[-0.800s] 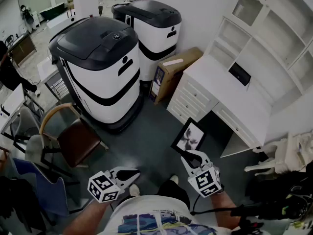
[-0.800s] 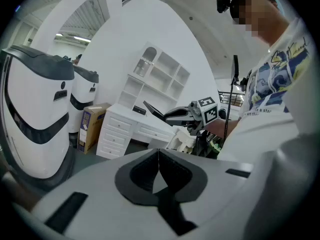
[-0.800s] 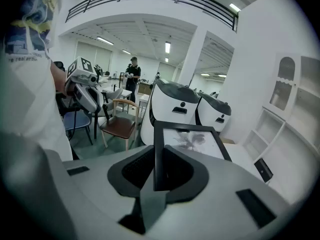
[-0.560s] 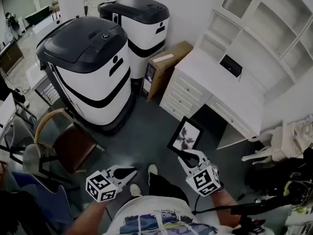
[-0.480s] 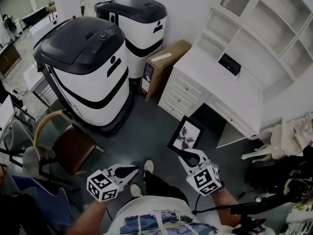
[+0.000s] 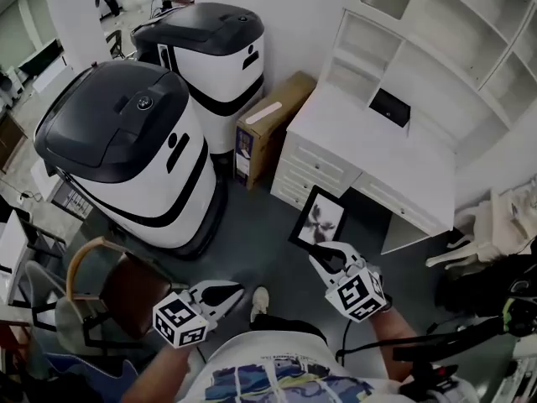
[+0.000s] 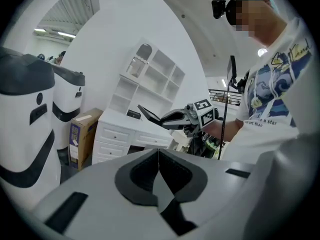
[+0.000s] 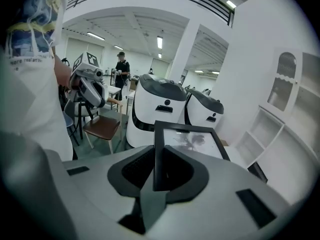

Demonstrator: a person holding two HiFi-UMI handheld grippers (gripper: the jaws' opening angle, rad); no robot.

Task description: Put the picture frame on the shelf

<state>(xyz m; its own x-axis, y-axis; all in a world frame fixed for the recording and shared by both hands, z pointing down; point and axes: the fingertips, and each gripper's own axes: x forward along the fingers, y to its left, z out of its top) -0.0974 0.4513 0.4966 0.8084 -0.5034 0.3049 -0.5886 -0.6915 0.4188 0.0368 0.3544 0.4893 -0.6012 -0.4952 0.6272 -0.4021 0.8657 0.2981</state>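
Right gripper clamps frame by its edge; left gripper closed, empty. Grip firm, set it upright, deep in shelf.

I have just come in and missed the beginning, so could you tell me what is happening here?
A person holds a two-jaw gripper in each hand. The right gripper is shut on the edge of a black picture frame and holds it in the air in front of the white desk. The left gripper is shut and empty, low beside the person. The shelf unit above the desk has open compartments, and the frame is not yet in any of them.
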